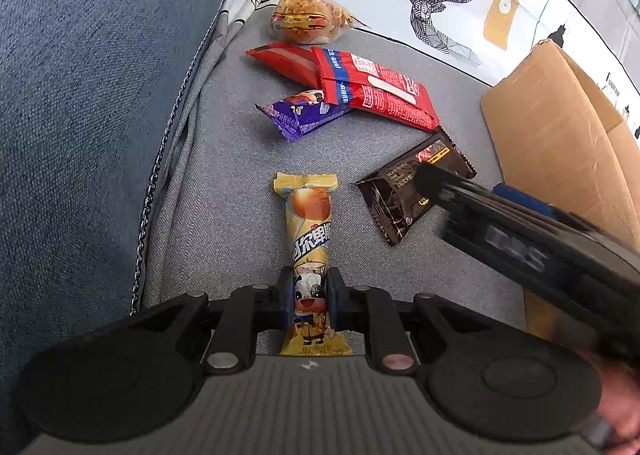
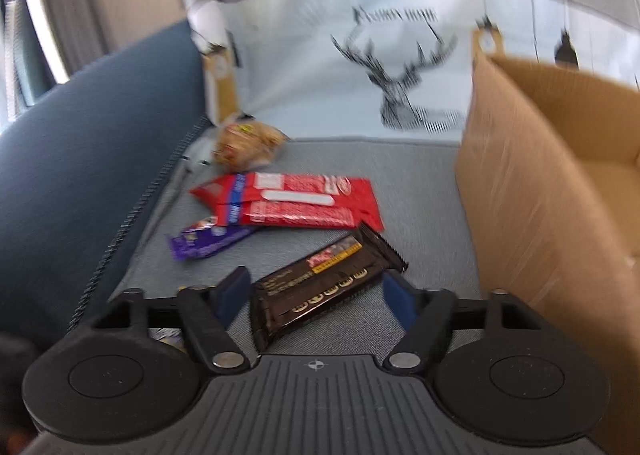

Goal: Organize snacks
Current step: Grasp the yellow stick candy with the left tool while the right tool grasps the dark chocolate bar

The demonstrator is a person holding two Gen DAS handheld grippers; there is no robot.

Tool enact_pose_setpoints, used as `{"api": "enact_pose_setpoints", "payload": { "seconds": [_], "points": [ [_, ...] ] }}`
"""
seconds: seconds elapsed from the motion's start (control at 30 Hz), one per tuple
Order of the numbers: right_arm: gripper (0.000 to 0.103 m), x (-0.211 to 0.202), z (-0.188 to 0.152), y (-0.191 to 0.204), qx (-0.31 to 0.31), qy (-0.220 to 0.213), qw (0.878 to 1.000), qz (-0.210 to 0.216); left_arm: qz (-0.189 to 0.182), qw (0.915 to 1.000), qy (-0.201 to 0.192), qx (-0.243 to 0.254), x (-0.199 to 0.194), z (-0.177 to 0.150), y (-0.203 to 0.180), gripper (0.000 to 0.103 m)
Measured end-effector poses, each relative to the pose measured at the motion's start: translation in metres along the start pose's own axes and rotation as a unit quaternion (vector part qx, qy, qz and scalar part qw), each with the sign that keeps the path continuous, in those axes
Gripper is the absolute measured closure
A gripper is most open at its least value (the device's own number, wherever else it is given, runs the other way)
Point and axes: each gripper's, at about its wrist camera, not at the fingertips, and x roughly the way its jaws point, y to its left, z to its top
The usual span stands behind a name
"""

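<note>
Gripping the yellow snack bar (image 1: 310, 255) near its lower end, the left gripper (image 1: 310, 301) has its blue pads (image 1: 334, 301) pressed on both sides of the wrapper, which runs straight ahead of the fingers along the grey seat cushion (image 1: 224, 191). The right gripper (image 2: 316, 295) stands wide, its jaws astride the near end of the black snack packet (image 2: 320, 283) without pressing it; the packet lies skewed across the gap, its far end angled toward the right finger. The cardboard box (image 2: 532, 191) rises just to the right of that gripper; a red packet (image 2: 296, 201), a purple packet (image 2: 204, 241) and a clear-wrapped snack (image 2: 244, 143) lie ahead of it and to the left.

Risks, as judged: the skewed black packet may pivot or slip out as the jaws shut, since the pads would meet its corners. The yellow bar, held at one end only, may droop or slide from the slick wrapper when lifted. The box wall may catch the right finger.
</note>
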Motion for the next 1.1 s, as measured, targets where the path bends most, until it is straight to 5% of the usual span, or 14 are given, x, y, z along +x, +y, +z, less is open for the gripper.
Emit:
{"api": "enact_pose_setpoints", "payload": {
  "seconds": [0.2,0.4,0.5,0.63,1.1],
  "points": [
    [0.015,0.04,0.003,0.002,0.02,0.024,0.999,-0.011,-0.004,1.0,0.001,0.0,0.0,-0.001,0.001,0.085],
    [0.011,0.063,0.001,0.015,-0.028,0.021,0.999,-0.038,-0.006,0.9999,0.005,-0.008,0.001,0.0,0.001,0.085],
    [0.025,0.061,0.0,0.017,-0.048,0.011,0.998,-0.041,-0.008,0.9999,0.005,-0.012,0.001,0.002,0.002,0.085],
    [0.062,0.055,0.001,0.015,-0.068,0.003,0.997,-0.036,-0.004,0.9999,0.005,-0.013,0.0,0.001,0.001,0.085],
    [0.062,0.008,-0.026,-0.001,-0.115,0.073,0.991,0.001,-0.028,0.9958,0.021,-0.085,-0.008,-0.008,0.005,0.086]
  ]
}}
